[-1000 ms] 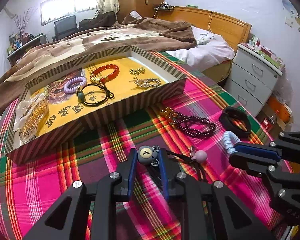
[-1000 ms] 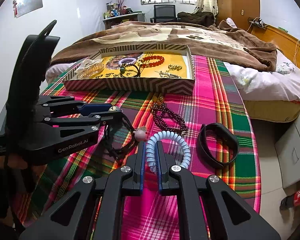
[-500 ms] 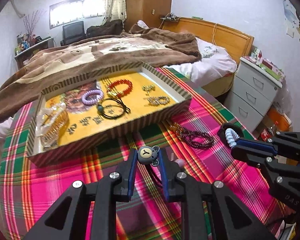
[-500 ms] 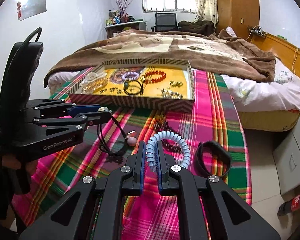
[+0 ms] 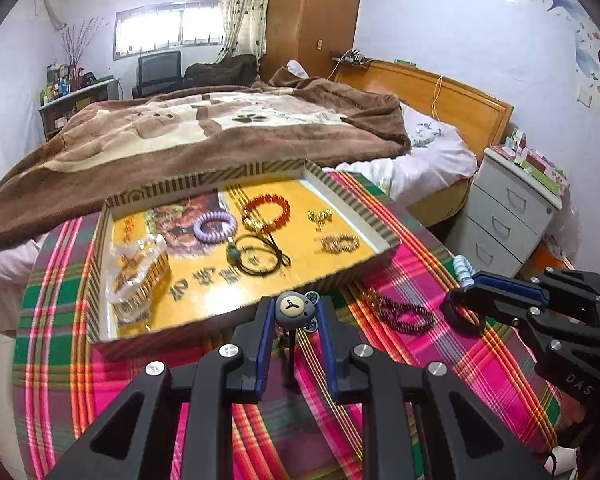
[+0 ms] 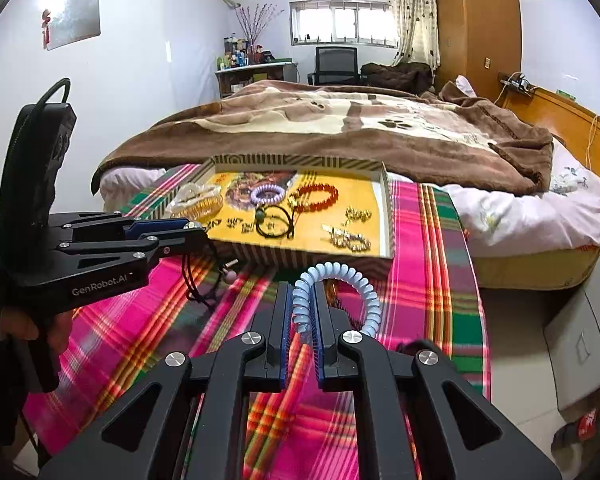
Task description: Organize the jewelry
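My left gripper (image 5: 293,316) is shut on a grey bear charm (image 5: 294,309) whose black cord (image 6: 198,280) and pink bead hang below it, above the plaid cloth in front of the striped tray (image 5: 100,280). My right gripper (image 6: 300,300) is shut on a pale blue spiral hair tie (image 6: 352,280), held in the air right of the left gripper; it also shows in the left wrist view (image 5: 462,271). The tray holds a purple spiral tie (image 5: 215,225), red bead bracelet (image 5: 268,210), black cord necklace (image 5: 260,256) and gold pieces (image 5: 339,243).
A dark bead bracelet (image 5: 404,314) and a black band (image 5: 458,316) lie on the plaid cloth (image 5: 480,364) right of the tray. A bed with a brown blanket (image 5: 204,136) lies behind. A white drawer unit (image 5: 508,216) stands at the right.
Both grippers have lifted higher with their items and drawn toward the tray. The bear charm's cord and the blue tie have come off the cloth.
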Action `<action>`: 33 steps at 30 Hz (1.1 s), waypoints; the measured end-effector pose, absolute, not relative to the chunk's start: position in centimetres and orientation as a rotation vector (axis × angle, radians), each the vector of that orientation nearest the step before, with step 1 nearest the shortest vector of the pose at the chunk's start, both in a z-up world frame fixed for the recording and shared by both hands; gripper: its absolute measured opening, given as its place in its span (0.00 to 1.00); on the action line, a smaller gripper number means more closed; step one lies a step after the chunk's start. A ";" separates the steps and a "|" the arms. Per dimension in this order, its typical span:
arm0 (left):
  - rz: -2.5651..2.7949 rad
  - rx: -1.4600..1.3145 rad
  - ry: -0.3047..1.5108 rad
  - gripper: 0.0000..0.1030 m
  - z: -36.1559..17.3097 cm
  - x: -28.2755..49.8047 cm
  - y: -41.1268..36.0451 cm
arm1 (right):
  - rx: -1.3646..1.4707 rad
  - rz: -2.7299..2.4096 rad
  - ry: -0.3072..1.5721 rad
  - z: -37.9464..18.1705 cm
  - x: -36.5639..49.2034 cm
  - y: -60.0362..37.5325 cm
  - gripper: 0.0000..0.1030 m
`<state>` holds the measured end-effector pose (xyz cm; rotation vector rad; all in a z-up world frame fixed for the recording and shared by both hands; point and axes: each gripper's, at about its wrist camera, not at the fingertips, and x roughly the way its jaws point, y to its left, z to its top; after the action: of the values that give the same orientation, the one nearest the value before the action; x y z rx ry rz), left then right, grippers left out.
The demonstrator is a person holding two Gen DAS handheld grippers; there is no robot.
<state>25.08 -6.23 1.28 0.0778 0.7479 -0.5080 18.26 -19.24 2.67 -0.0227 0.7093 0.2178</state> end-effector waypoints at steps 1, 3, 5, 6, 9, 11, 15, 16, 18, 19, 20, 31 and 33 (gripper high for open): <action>-0.504 0.080 0.741 0.21 1.5 25.3 -6.1 | -0.026 0.218 0.705 2.8 18.6 -19.2 0.09; -0.504 0.070 0.735 0.21 1.8 25.8 -5.7 | -0.030 0.219 0.700 3.1 19.1 -19.0 0.09; -0.502 0.052 0.735 0.21 2.1 26.4 -5.2 | -0.043 0.223 0.694 3.5 19.9 -18.7 0.09; -0.500 0.048 0.732 0.21 2.3 26.7 -5.0 | -0.049 0.225 0.692 3.7 20.2 -18.6 0.09; -0.496 0.035 0.724 0.21 3.0 27.6 -4.3 | -0.048 0.236 0.690 4.1 21.5 -18.3 0.09; -0.494 0.026 0.718 0.21 3.5 28.3 -3.9 | -0.043 0.241 0.691 4.2 22.3 -18.2 0.09; -0.496 0.010 0.703 0.21 4.5 30.1 -3.3 | -0.047 0.244 0.691 4.3 24.2 -17.7 0.09; -0.491 0.009 0.702 0.21 4.6 30.6 -3.2 | -0.046 0.244 0.694 4.3 24.5 -17.6 0.09; -0.498 0.005 0.694 0.21 5.1 31.6 -3.0 | -0.048 0.247 0.702 4.0 25.5 -17.3 0.09; -0.497 0.006 0.689 0.21 5.3 32.0 -2.9 | -0.049 0.247 0.707 3.9 25.9 -17.2 0.09; -0.495 0.007 0.686 0.21 5.4 32.3 -2.7 | -0.048 0.248 0.713 3.7 26.2 -17.0 0.09; -0.472 -0.030 0.713 0.21 4.8 38.2 -0.7 | -0.027 0.310 0.769 1.4 30.5 -13.9 0.09; -0.476 -0.036 0.724 0.21 4.3 39.3 -0.3 | -0.033 0.328 0.774 1.1 31.1 -12.8 0.09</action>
<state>39.31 -0.28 4.29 -0.0362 0.7238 -0.4763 31.14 -12.83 1.06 -0.0332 0.7737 0.3283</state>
